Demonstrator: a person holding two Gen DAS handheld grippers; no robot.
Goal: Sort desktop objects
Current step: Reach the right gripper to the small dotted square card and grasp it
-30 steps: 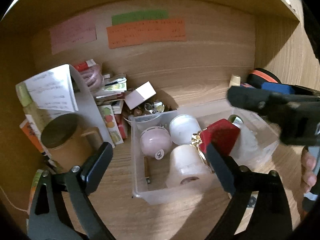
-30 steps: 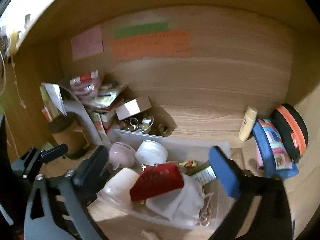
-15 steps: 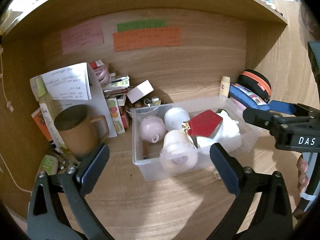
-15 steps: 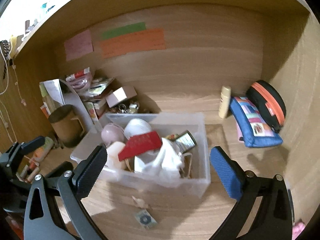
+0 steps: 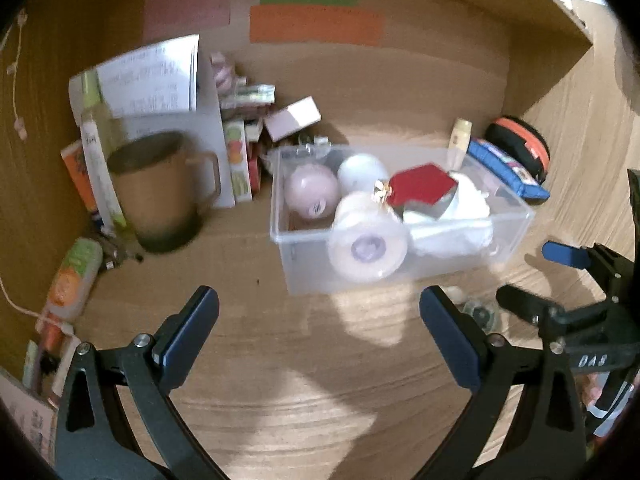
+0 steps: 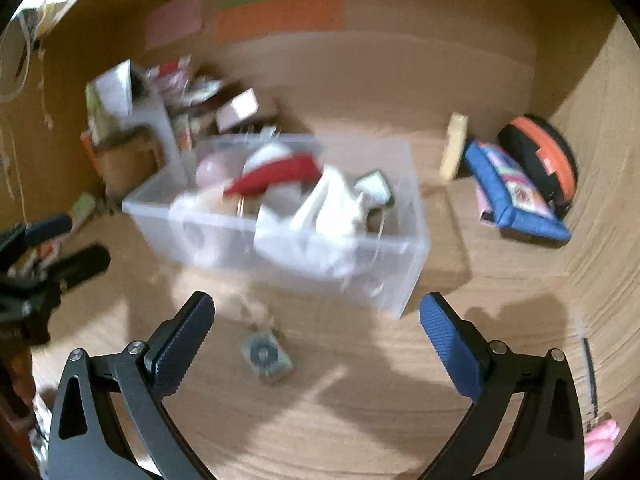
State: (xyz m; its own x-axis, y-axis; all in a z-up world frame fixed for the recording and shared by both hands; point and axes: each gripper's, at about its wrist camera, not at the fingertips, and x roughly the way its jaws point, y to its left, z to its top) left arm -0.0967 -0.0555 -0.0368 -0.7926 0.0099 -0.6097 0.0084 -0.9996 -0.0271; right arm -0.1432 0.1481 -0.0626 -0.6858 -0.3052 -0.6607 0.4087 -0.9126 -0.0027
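Observation:
A clear plastic bin (image 5: 516,216) (image 6: 408,280) stands on the wooden desk, holding round pale jars, a white roll (image 5: 366,246), a red faceted bottle (image 5: 420,190) (image 6: 276,174) and a white cloth (image 6: 328,208). My left gripper (image 5: 320,320) hangs open in front of the bin with nothing between its fingers. My right gripper (image 6: 316,326) is also open and empty, above a small square packet (image 6: 266,354) lying on the desk before the bin. The right gripper also shows at the right edge of the left wrist view (image 5: 536,280).
A brown mug (image 5: 158,192), papers and small boxes crowd the back left. A cream tube (image 6: 454,146), a blue pouch (image 6: 516,196) and a black-and-orange case (image 6: 540,156) sit at the back right. Wooden walls close the nook behind and at the right.
Both grippers have drawn back and down from the bin, which now looks farther away. More bare desk and the small packet have come into view in front of it.

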